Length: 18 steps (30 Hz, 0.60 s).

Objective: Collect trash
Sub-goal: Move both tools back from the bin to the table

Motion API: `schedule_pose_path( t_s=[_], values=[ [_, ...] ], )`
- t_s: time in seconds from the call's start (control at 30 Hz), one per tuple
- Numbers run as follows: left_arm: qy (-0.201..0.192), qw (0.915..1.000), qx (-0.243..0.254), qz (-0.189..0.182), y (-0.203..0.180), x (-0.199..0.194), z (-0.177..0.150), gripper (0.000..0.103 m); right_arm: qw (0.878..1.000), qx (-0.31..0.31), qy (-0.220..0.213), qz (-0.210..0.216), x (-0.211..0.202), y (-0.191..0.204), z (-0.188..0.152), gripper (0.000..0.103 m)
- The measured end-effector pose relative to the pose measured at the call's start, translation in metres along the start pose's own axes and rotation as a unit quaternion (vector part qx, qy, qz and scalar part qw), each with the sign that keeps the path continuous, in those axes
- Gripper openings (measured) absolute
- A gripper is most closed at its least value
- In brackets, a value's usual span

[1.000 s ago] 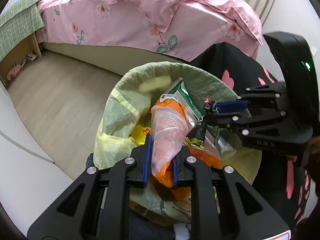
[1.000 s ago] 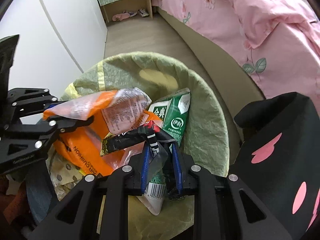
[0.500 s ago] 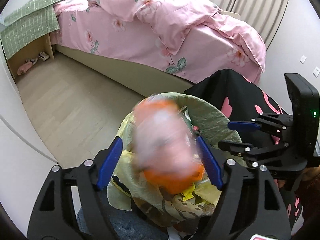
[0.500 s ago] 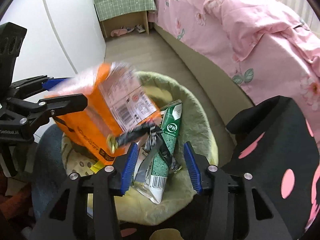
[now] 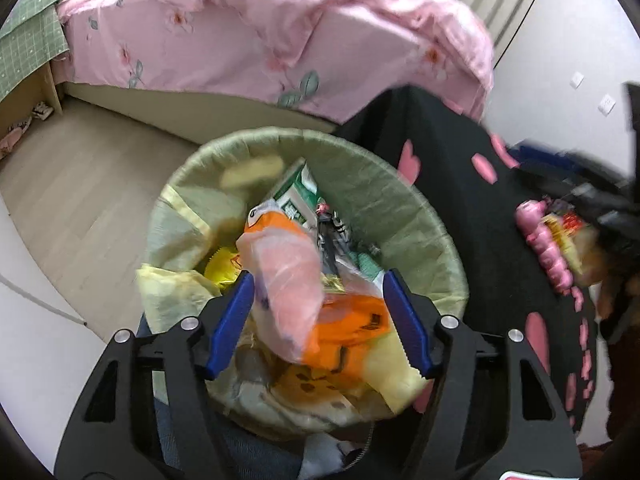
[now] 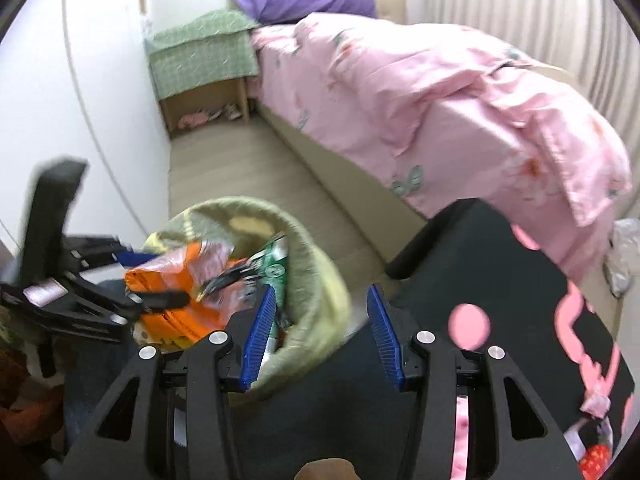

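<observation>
Your left gripper (image 5: 318,276) hung over the trash bin (image 5: 420,208) with its fingers spread wide and holding nothing. The orange snack bag (image 5: 348,320) lay below them on the heap, beside a green carton (image 5: 298,196), so that piece looked delivered. The bin seemed nearly full, so you would have done well to lift that gripper straight up, clear of the loose liner edge, before swinging away.

Your right gripper (image 6: 323,288) was also wide and empty, poised past the bin's rim over the black cloth (image 6: 500,280) with pink shapes. I judged the step in hand to be fetching the next piece. A pink packet (image 5: 544,248) and a red-and-white wrapper (image 6: 596,454) lay on that cloth, well right of the bin. You needed to come down flat, pinch 1 wrapper only, and avoid gathering cloth with it.
</observation>
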State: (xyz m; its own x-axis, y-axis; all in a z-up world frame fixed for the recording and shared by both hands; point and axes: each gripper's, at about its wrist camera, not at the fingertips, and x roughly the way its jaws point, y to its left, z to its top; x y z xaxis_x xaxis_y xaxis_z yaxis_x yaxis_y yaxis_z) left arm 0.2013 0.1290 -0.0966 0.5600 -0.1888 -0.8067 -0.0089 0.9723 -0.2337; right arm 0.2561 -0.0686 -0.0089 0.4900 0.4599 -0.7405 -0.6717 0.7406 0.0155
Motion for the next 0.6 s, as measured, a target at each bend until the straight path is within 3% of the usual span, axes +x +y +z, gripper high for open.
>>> schedule_pose_path(
  t_s=[0.17,0.4,0.47,0.6],
  values=[
    [-0.008,0.9995,-0.030,0.007,0.008,-0.002,-0.001,0.065,0.999,0.048,-0.018,-0.015,-0.027,-0.031,-0.014,0.045],
    [-0.056,0.9971,-0.012,0.050,0.000,-0.040,0.000,0.090,0.994,0.092,-0.055,-0.036,-0.070,-0.060,-0.047,0.046],
    [-0.075,0.9950,-0.005,0.066,-0.006,-0.050,0.003,0.090,0.991,0.108,-0.069,-0.045,-0.085,-0.069,-0.060,0.052],
    [-0.118,0.9893,0.000,0.086,-0.021,-0.065,0.011,0.090,0.986,0.135,-0.085,-0.054,-0.109,-0.090,-0.089,0.053]
  ],
)
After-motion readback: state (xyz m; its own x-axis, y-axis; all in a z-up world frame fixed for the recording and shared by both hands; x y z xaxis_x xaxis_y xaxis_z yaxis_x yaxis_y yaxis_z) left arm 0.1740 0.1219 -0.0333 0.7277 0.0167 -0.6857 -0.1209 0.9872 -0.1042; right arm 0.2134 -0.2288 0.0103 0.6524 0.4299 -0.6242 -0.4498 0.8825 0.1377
